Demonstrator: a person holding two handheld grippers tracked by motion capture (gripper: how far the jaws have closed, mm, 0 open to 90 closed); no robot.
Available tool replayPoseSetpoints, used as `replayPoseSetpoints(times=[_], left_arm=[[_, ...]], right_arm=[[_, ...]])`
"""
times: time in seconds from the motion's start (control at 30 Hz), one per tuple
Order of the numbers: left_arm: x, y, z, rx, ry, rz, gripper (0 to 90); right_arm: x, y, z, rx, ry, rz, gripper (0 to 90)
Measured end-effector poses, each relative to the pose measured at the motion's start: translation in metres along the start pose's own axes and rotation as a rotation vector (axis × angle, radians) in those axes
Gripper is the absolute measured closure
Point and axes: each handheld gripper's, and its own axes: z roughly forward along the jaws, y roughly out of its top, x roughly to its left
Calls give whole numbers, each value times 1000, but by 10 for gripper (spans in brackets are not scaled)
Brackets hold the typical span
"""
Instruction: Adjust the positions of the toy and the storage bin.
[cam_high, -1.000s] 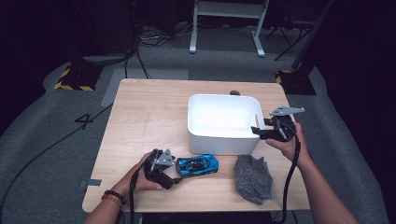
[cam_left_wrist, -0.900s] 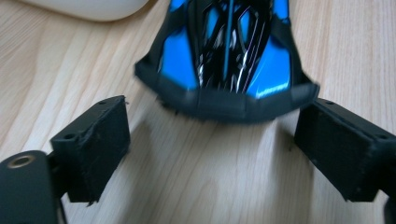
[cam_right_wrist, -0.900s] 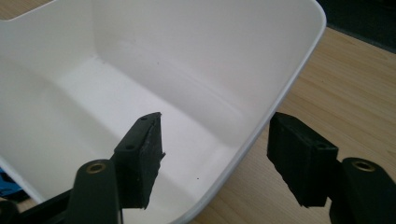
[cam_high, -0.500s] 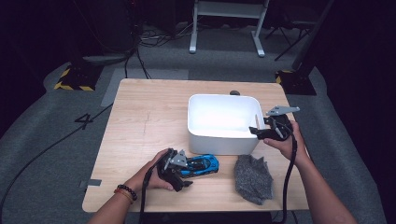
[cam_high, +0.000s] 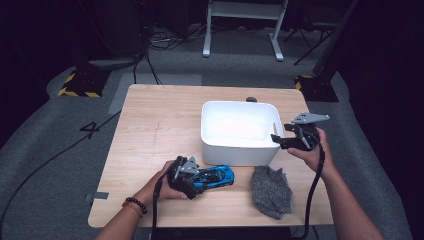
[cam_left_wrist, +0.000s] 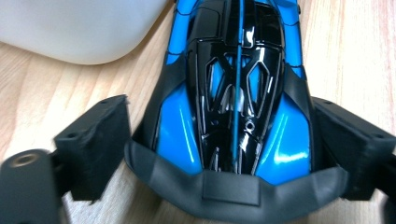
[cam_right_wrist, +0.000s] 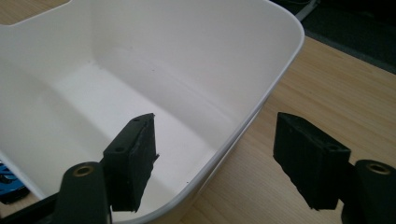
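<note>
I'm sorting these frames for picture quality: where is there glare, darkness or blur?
High view: the white plastic bin is overexposed inside, the room behind dark. Left gripper view: bright highlights on the glossy blue and black toy car, near jaws soft. Right gripper view: evenly lit, mild softness.

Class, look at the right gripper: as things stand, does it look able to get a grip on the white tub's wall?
Probably yes. The right gripper stands open astride the white tub's rim, one jaw inside and one outside over the table. Nothing lies between the jaws and the wall, so closing should pinch it.
</note>
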Motion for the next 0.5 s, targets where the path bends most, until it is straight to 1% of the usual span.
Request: replayPoseSetpoints(times=[0.1, 0.13, 0.17, 0.27, 0.33, 0.4, 0.43, 0.47, 0.5], left_arm=[[-2, -1, -1, -10, -4, 3, 215], [-3, -2, -2, -10, -1, -2, 216], [-3, -2, -3, -9, -2, 3, 217], [-2, -3, -3, -9, -5, 7, 222], [-2, -3, -3, -11, -11, 11, 224], [-2, -3, -3, -12, -12, 12, 224], [-2, -3, -3, -13, -12, 12, 225], [-2, -3, -3, -13, -12, 12, 224], [-2, -3, -3, -14, -12, 13, 224]], right_arm=[[0, 0, -5, -10, 1, -10, 288], [0, 0, -10, -25, 3, -19, 283], [0, -1, -13, -32, 6, -18, 282], [0, -2, -17, -40, 10, -24, 276], [0, -6, -26, -64, 15, -48, 269], [-1, -7, -28, -69, 14, -53, 266], [-3, -10, -34, -85, 23, -53, 259], [-4, -13, -37, -98, 37, -50, 258], [-5, -15, -39, -107, 41, -49, 255]])
